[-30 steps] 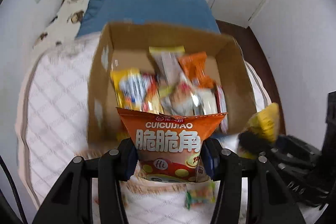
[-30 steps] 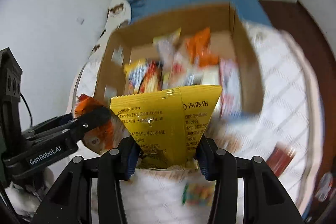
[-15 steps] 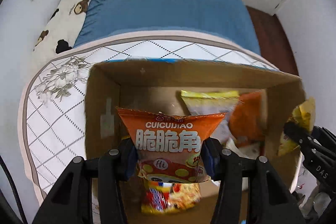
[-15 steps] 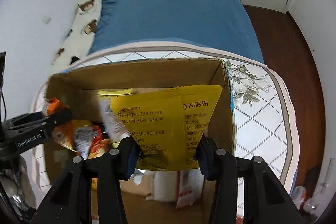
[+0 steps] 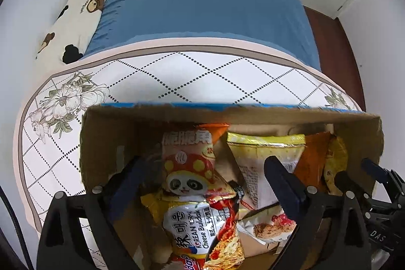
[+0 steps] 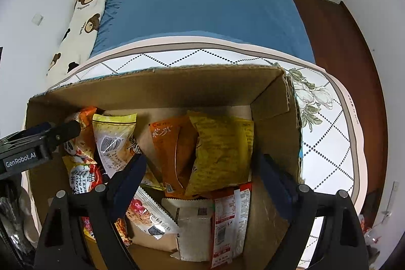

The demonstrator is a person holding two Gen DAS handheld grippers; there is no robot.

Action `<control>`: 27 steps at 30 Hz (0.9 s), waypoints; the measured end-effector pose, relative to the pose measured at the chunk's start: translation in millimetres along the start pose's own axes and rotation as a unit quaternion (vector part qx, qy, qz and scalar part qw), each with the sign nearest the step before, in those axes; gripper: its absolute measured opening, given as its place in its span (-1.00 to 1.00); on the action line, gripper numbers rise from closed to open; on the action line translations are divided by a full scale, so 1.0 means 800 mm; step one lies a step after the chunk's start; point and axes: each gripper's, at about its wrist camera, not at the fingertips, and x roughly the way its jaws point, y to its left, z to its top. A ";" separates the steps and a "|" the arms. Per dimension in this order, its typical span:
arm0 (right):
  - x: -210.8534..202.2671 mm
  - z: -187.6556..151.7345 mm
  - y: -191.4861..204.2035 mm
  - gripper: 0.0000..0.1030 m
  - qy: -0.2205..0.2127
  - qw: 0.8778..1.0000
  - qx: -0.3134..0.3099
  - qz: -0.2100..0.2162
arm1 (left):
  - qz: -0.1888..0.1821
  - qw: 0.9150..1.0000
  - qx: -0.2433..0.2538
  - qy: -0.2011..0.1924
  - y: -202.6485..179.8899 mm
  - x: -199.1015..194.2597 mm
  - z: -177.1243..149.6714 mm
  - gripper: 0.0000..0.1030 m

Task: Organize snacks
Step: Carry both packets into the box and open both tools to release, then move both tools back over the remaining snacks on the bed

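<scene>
Two grippers: both are seen pointing down into one open brown cardboard box point(image 5: 106, 133), which serves as the landmark below.
Left gripper point(image 5: 206, 176): its jaws are opening, spread wide; the orange panda-print snack bag point(image 5: 192, 166) is seen between them, untouched by either pad.
Orange panda-print snack bag: it is lying inside the box, its top edge toward the box's far wall, overlapping a noodle packet printed "Korean Cheese Buldak" point(image 5: 192, 227) nearer the camera.
Right gripper point(image 6: 200, 172): its jaws are opening, set far apart; the yellow crinkled snack bag point(image 6: 220, 151) is seen between them, clear of both pads.
Yellow crinkled snack bag: it is resting inside the box by the right-hand wall, lying partly over an orange foil packet point(image 6: 172, 143).
Other box contents: a pale yellow-topped bag with a clear window point(image 6: 112, 136) is seen toward the box's left side, and a red-and-white flat packet point(image 6: 229, 219) near the box's front right.
Box placement: it is set on a white quilted cover with dotted diamond lines and flower corners point(image 5: 177, 77).
Beyond the box: a blue bedsheet point(image 5: 202, 4) is spread behind it, and a long white bear-print pillow point(image 5: 81, 4) is laid along the far left of the box.
</scene>
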 end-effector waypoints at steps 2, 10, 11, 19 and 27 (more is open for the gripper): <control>-0.002 -0.006 0.003 0.79 -0.001 1.000 0.001 0.003 | -0.002 1.000 -0.005 -0.008 0.001 -0.006 -0.008 0.88; -0.038 -0.049 0.010 0.79 -0.036 0.999 -0.013 -0.017 | 0.013 0.998 -0.009 -0.059 -0.002 -0.044 -0.063 0.88; -0.044 -0.056 0.012 0.79 -0.044 0.999 -0.016 -0.021 | 0.014 0.998 -0.009 -0.064 -0.002 -0.048 -0.068 0.88; -0.102 -0.114 0.025 0.78 -0.098 0.995 -0.030 -0.020 | 0.028 0.990 0.003 -0.139 -0.009 -0.113 -0.137 0.88; -0.175 -0.178 0.035 0.78 -0.150 0.988 -0.042 -0.014 | 0.025 0.980 0.009 -0.196 -0.019 -0.175 -0.200 0.88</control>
